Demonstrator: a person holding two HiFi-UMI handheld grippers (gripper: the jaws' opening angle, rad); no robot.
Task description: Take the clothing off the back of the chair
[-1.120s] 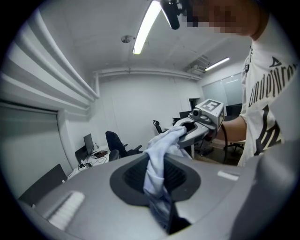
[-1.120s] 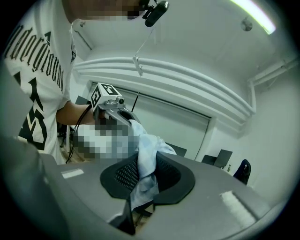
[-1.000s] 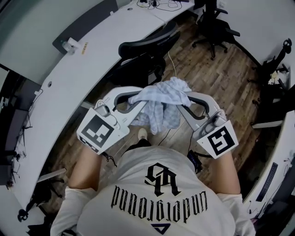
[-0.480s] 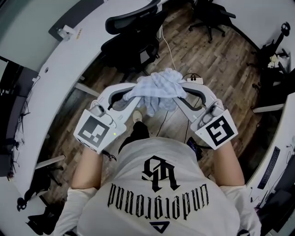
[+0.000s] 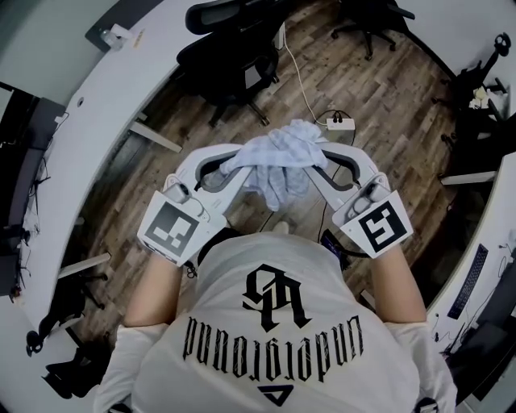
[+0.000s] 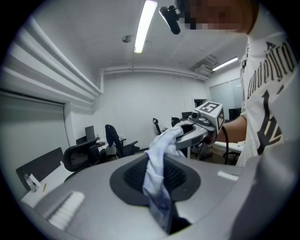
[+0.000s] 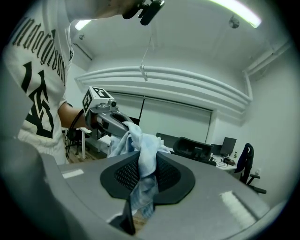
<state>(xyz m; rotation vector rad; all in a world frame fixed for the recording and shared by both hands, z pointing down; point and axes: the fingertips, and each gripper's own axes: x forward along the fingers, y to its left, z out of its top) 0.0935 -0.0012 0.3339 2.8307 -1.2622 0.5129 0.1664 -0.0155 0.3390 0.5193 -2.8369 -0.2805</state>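
We hold the pale checked garment (image 5: 282, 157) bunched up in front of us, well clear of the black office chair (image 5: 230, 56) at the far side. The left gripper (image 5: 231, 171) and right gripper (image 5: 317, 167) each pinch a fold of it. Both bites look thin (edges only, we judge). Pulling the grippers apart could slip one end free to the wooden floor (image 5: 387, 105).

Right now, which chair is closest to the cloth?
The black chair beside the white desk, just beyond the cloth; the chair at the top edge is farther off.
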